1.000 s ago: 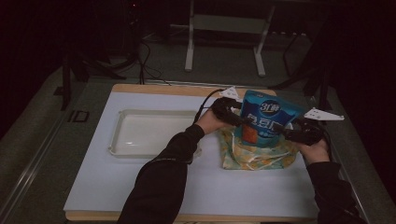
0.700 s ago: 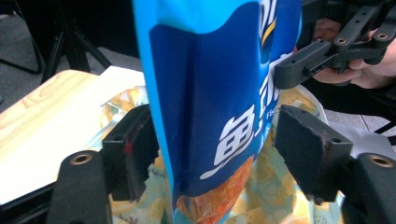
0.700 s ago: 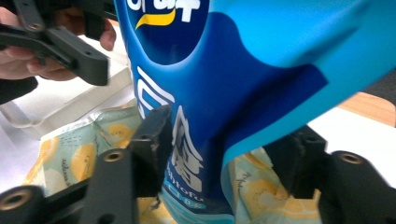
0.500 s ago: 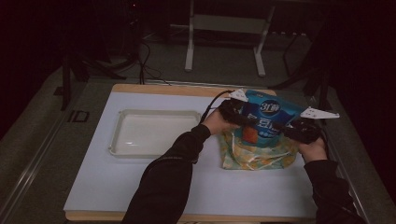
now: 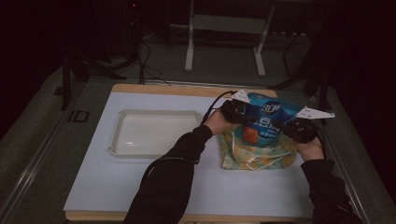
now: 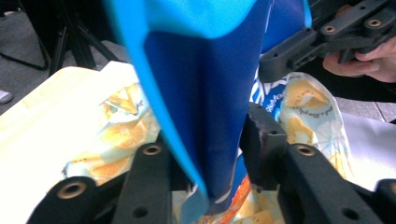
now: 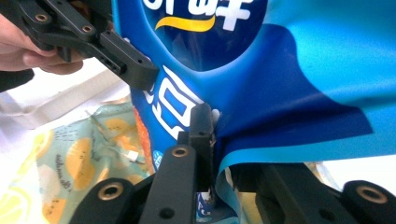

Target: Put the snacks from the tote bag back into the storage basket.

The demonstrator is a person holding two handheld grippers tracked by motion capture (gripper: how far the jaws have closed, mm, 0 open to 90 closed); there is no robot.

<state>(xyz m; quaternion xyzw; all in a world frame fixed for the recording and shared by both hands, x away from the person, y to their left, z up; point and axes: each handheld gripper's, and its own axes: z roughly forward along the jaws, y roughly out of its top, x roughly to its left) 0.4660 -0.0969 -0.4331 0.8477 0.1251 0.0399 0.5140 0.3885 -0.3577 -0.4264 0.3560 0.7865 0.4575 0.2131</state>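
The blue bag hangs over the fabric pouch at the right of the counter, well apart from the tray. The left claw is clamped on one edge of it and the right claw on the other. It looks light, thin and slick, so gripping the flat seams is safest; a pull risks tearing
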